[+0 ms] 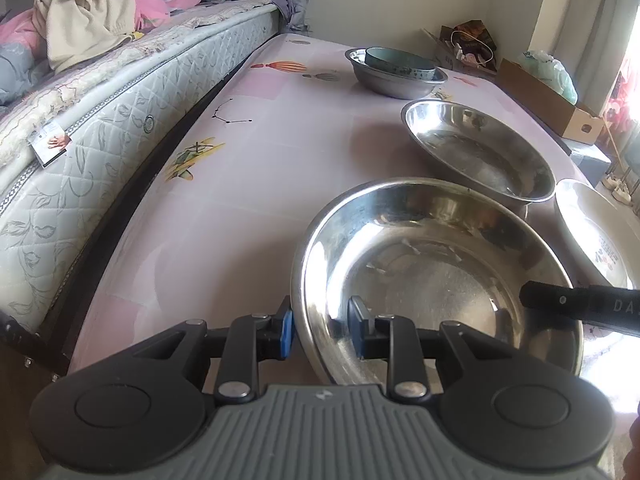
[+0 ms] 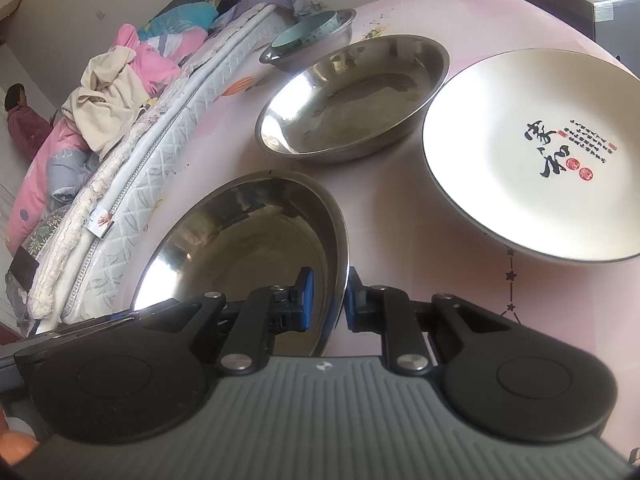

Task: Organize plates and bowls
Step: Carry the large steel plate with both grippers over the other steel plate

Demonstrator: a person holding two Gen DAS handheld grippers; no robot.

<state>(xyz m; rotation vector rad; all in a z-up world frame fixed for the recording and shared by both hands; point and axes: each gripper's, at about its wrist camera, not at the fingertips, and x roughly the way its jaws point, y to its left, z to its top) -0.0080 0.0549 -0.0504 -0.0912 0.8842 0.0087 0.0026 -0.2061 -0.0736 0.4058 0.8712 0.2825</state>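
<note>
A large steel bowl lies nearest on the pink table; it also shows in the right wrist view. My left gripper straddles its left rim, one blue pad inside and one outside, with a gap on either side. My right gripper is shut on its right rim. A second steel bowl sits behind it. A white plate with black calligraphy lies to the right. At the back a teal bowl sits inside a third steel bowl.
A mattress piled with clothes runs along the table's left side. A cardboard box and bags stand beyond the far right edge. The table has a pink printed cover.
</note>
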